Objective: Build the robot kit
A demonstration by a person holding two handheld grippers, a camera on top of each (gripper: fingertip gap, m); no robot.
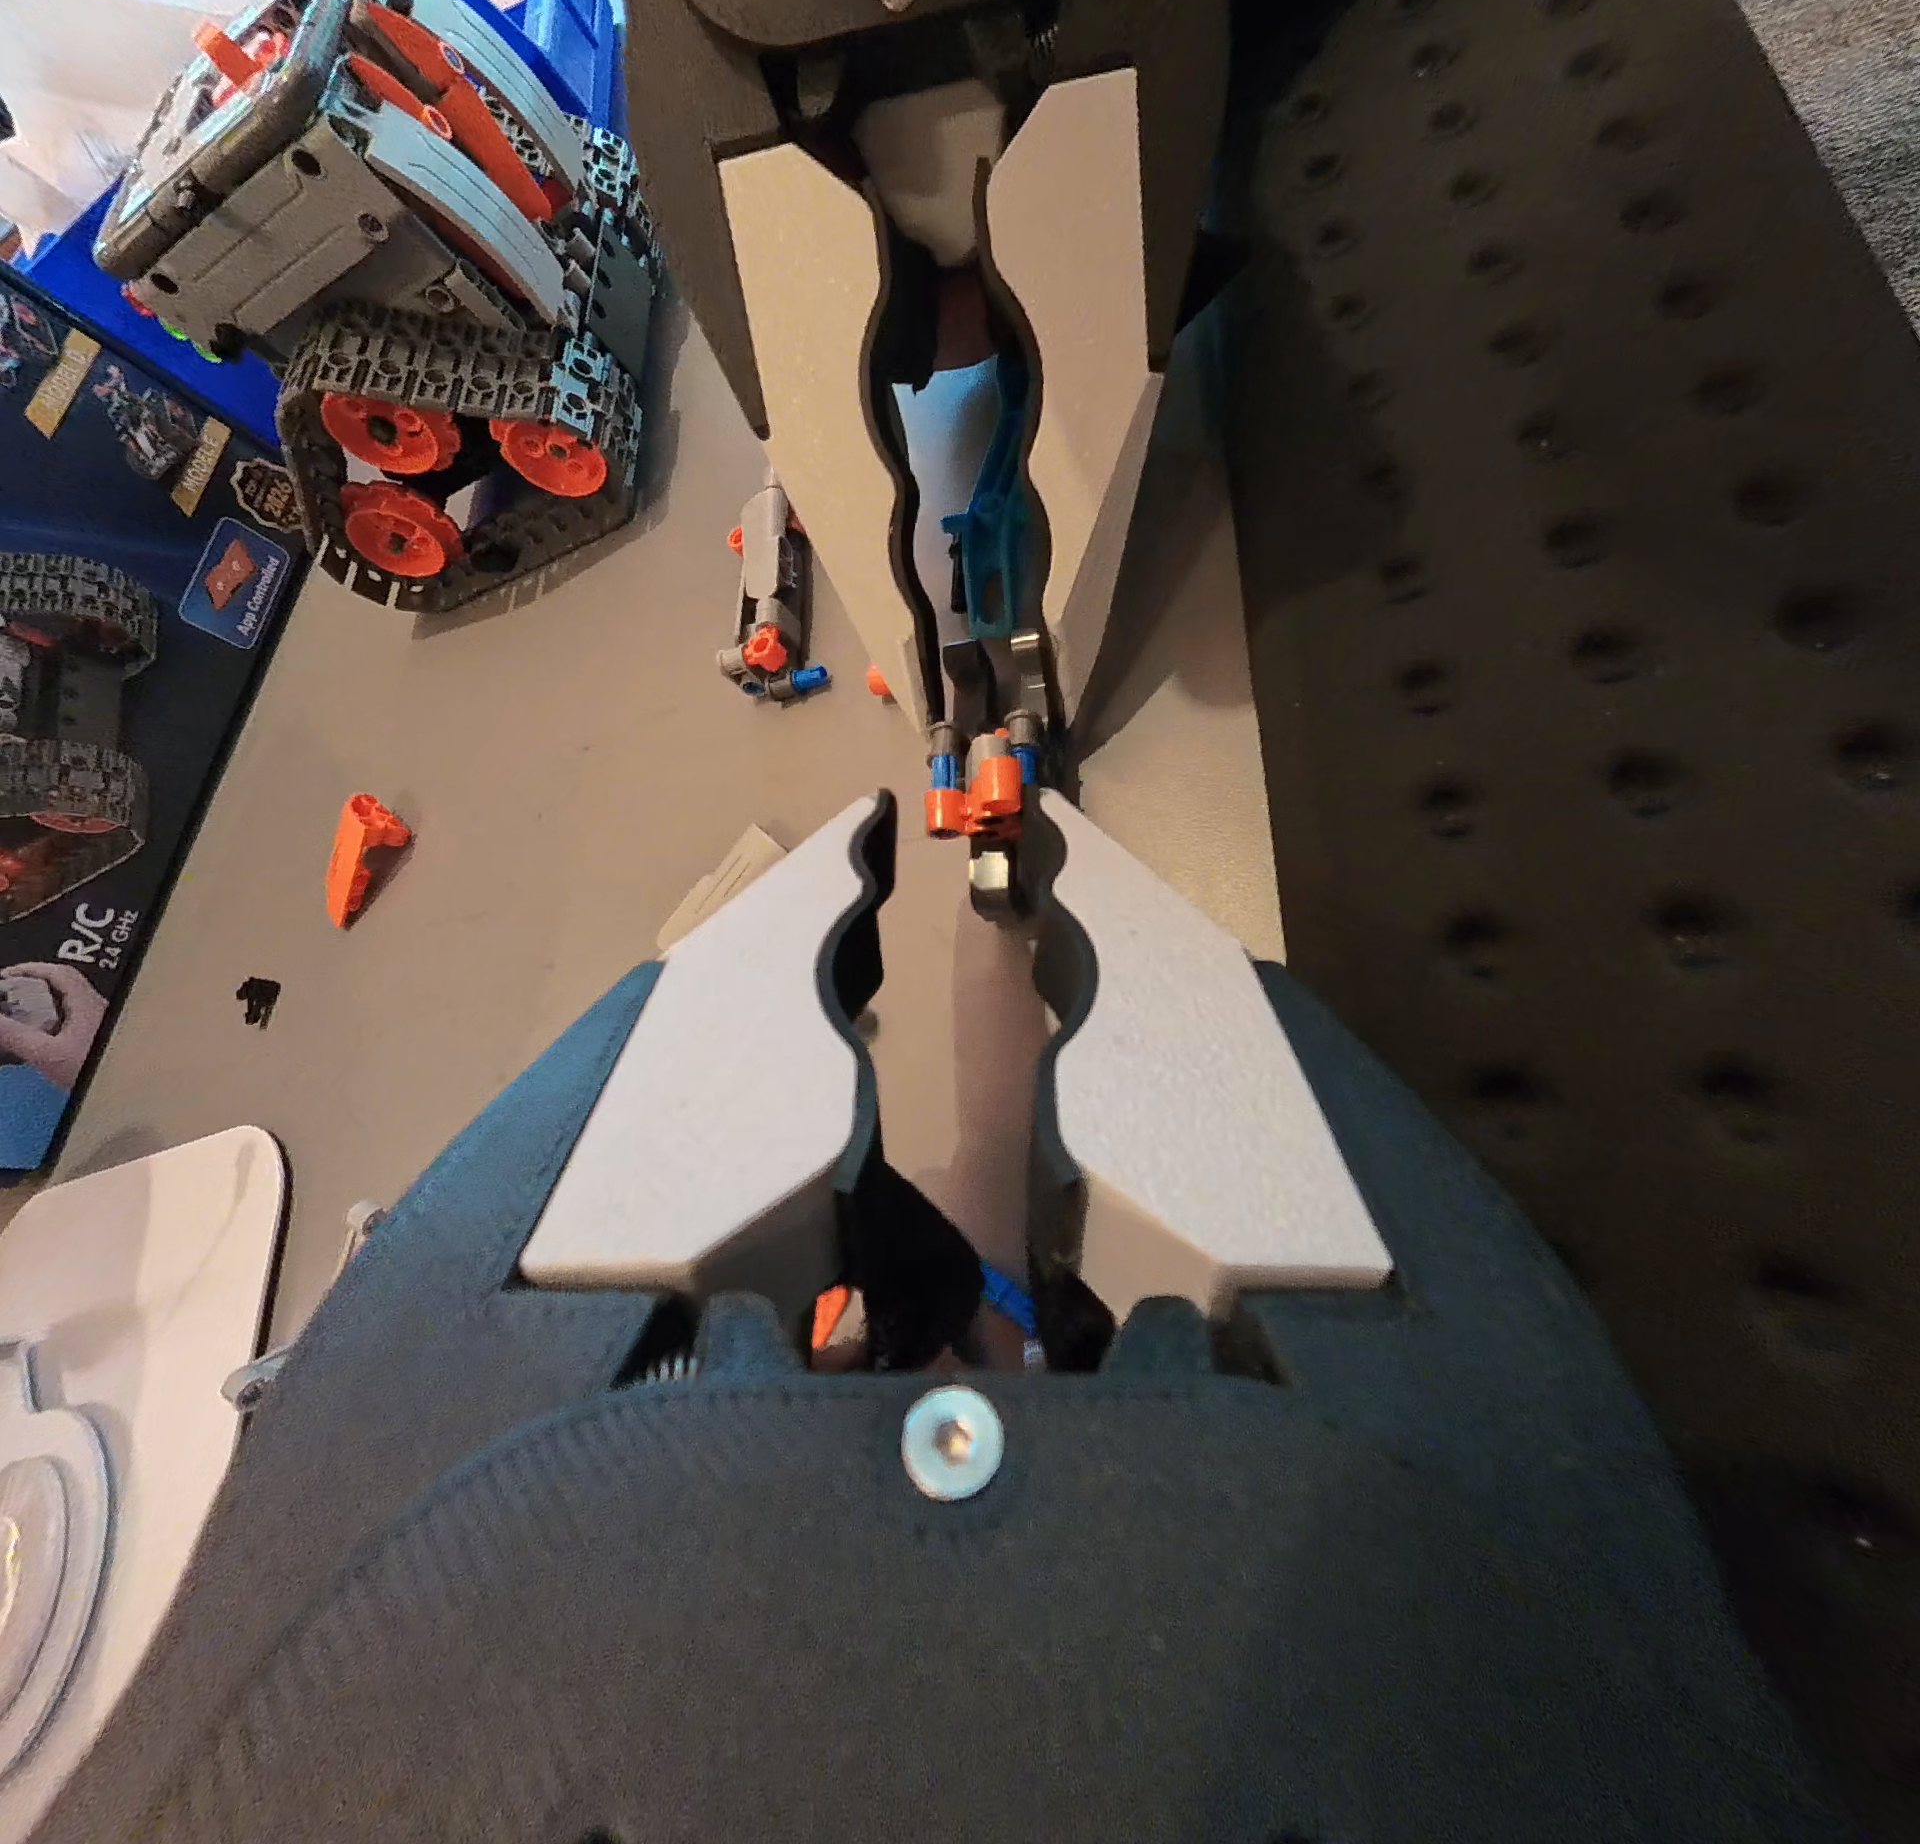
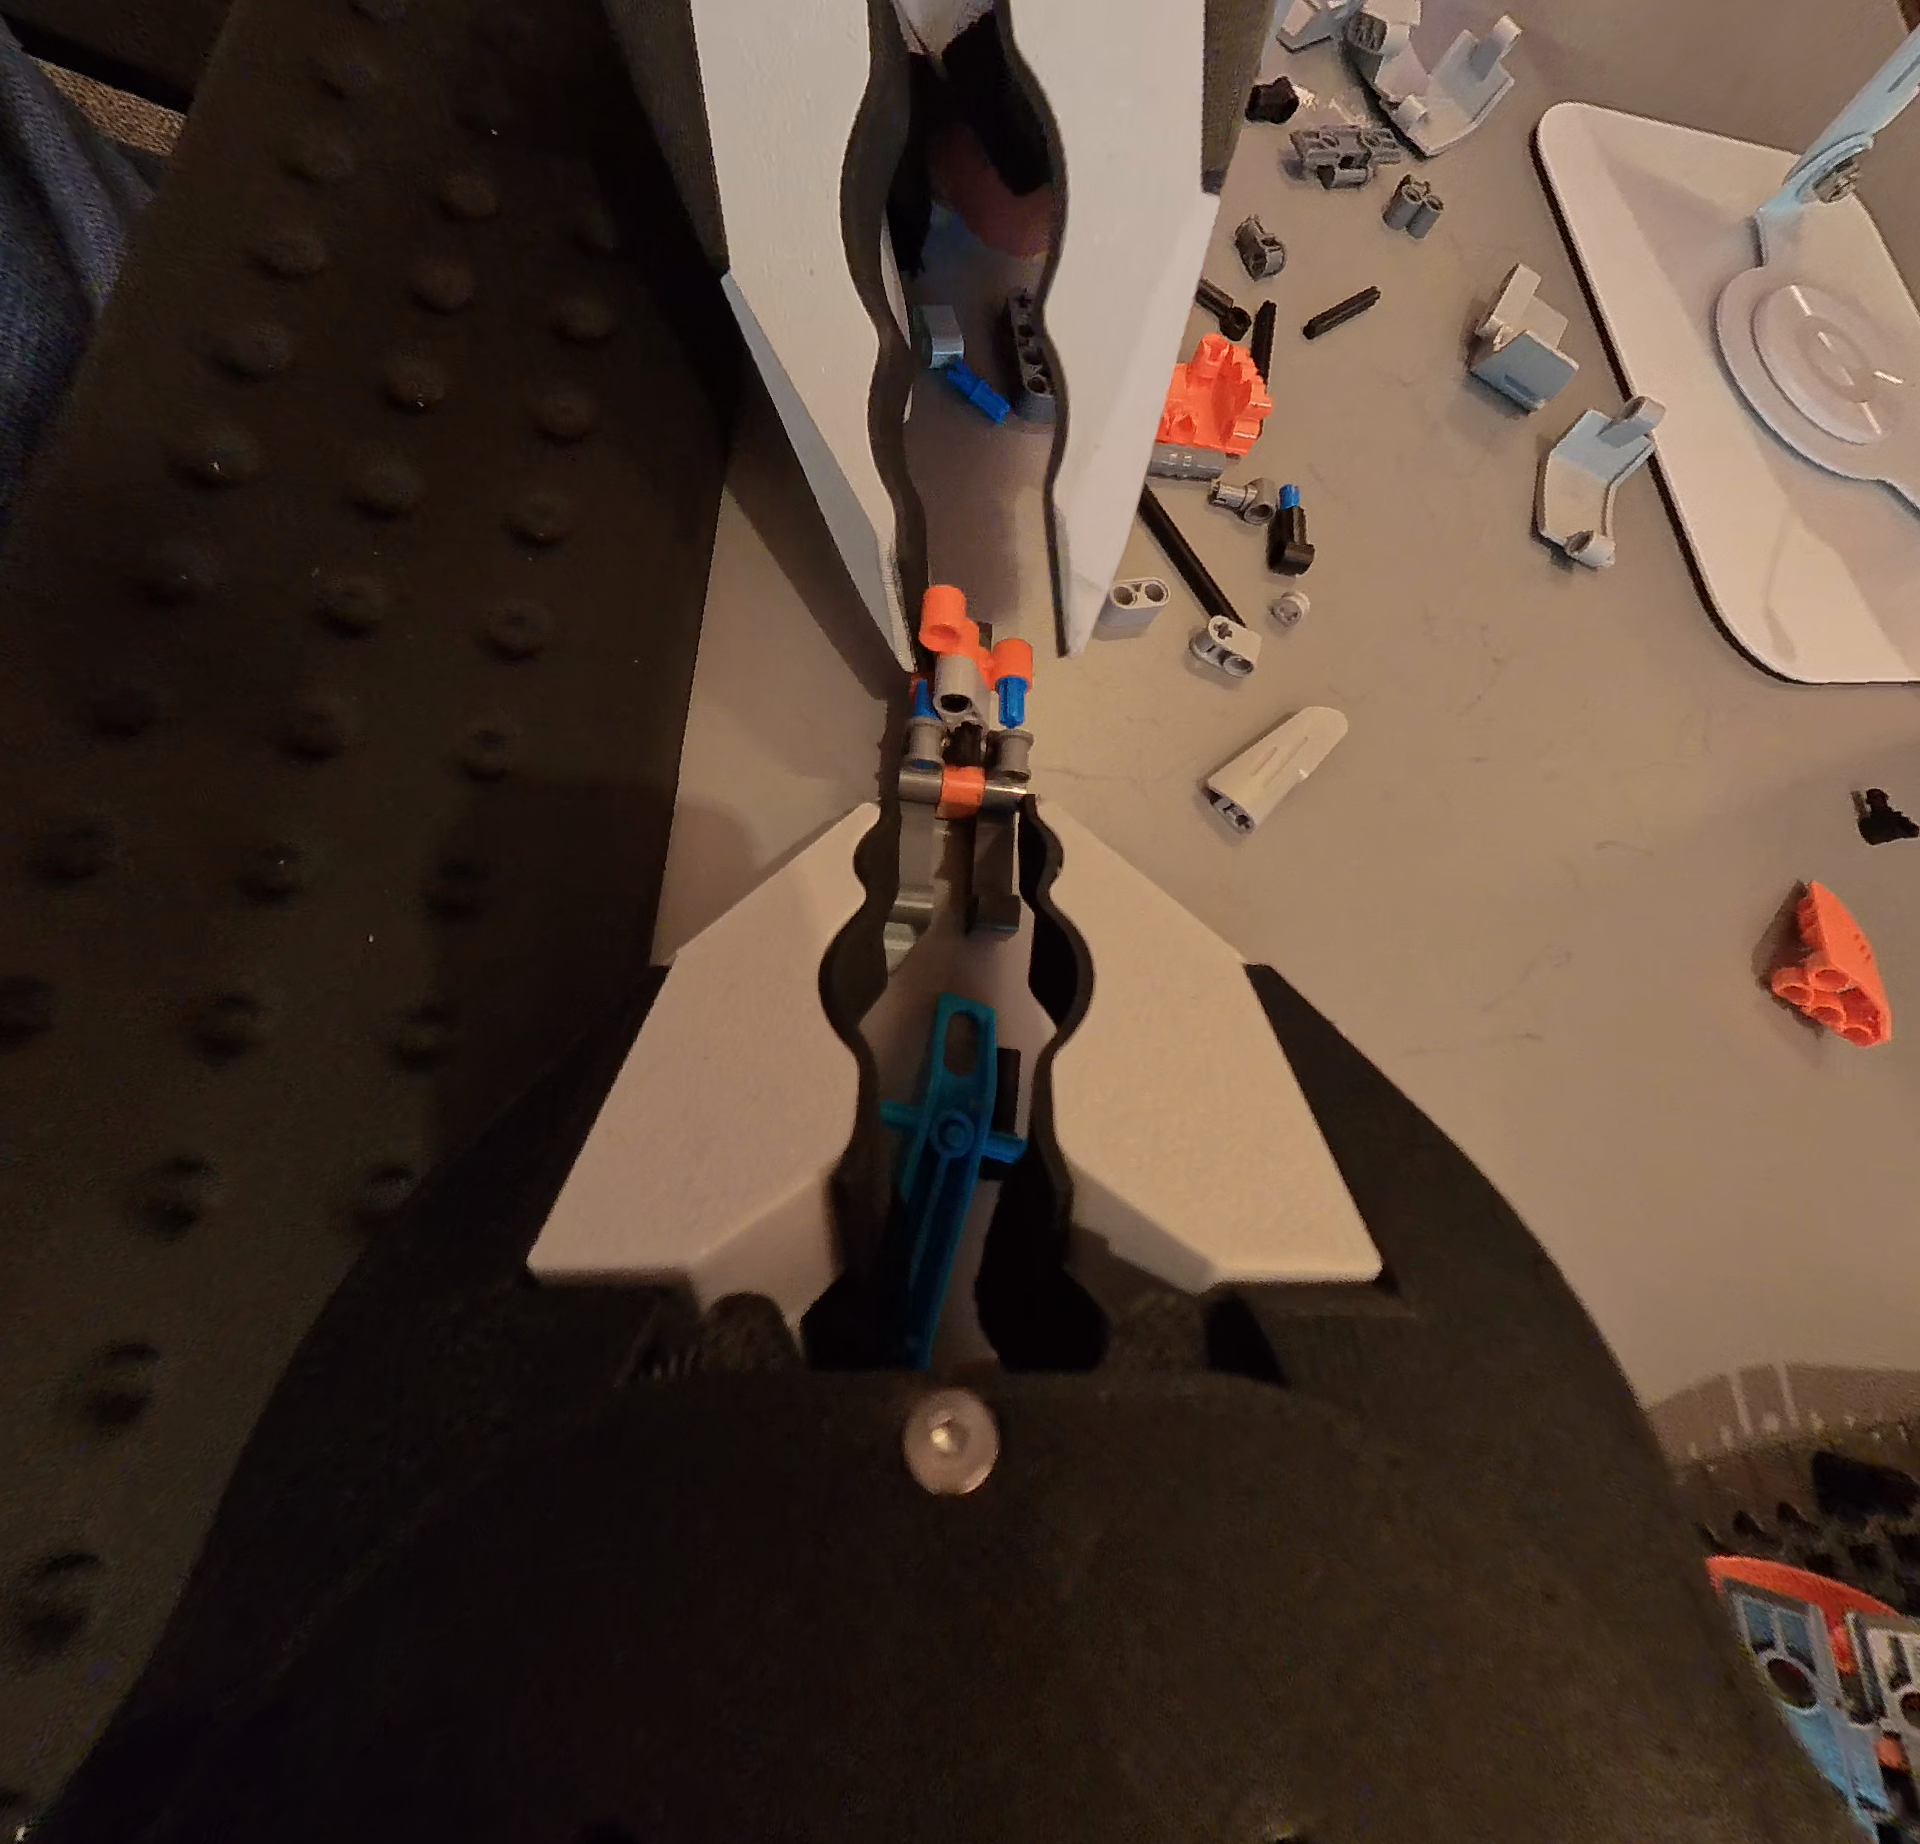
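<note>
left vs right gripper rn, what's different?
The right gripper is shut on the small brick assembly, its grey and black beams filling the jaws; the left gripper is open, the assembly's end just reaching between its fingertips. A teal part lies deep between the right gripper's fingers; none shows in the left gripper. Shared: pale wavy fingers, facing tip to tip over the grey table.

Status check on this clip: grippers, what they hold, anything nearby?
Left gripper and right gripper meet tip to tip. Right shut on brick assembly; left open around its far end. Loose orange wedge and tracked vehicle off to the side.
</note>
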